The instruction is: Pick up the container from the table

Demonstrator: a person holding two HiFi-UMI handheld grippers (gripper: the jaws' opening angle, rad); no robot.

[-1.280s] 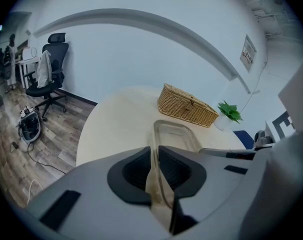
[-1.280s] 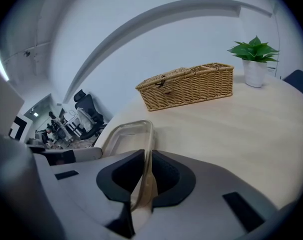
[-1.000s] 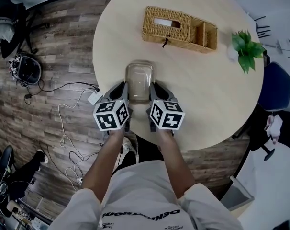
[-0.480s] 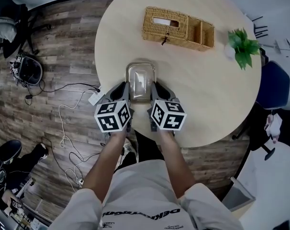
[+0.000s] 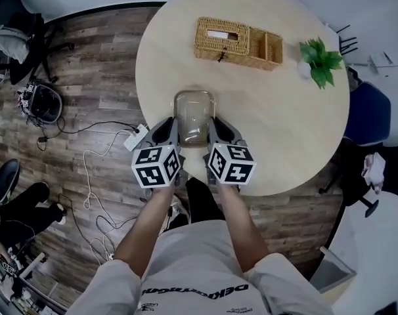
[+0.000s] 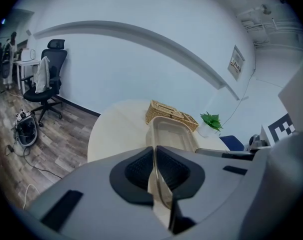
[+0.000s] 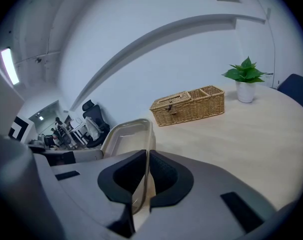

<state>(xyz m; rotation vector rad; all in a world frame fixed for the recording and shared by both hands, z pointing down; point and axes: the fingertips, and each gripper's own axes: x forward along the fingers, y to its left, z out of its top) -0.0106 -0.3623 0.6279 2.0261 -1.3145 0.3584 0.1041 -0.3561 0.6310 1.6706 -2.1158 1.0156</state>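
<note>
**Table.** The round pale table [image 5: 284, 130] carries all the items. Its near edge lies just under my hands, so the reach is short.

**Grippers.** The left gripper [image 5: 173, 127] and the right gripper [image 5: 214, 127] sit side by side at the near edge, one on each long side of the container [image 5: 194, 112]. In the left gripper view, the left gripper [image 6: 154, 156] has its jaws nearly together, clamped on the thin left wall of the container [image 6: 172, 133]. In the right gripper view, the right gripper [image 7: 145, 166] is likewise pinched on the right wall of the container [image 7: 125, 136]. I judge that this two-sided hold is chosen because the tub is too wide for one pair of jaws, and matched grips keep it level. It appears raised just clear of the tabletop, though no view shows the gap cleanly.

**Wicker basket.** The wicker basket [image 5: 238, 42] stands at the far side, well apart from the work. Its left part is lidded, with a slot showing something white. I make out nothing in the open compartments at its right end.

**Container.** Clear, brown-tinted, rectangular with rounded corners. It has no lid and looks empty.

**Plant.** A small potted plant [image 5: 319, 60] stands at the far right, clear of any lifting path.
</note>
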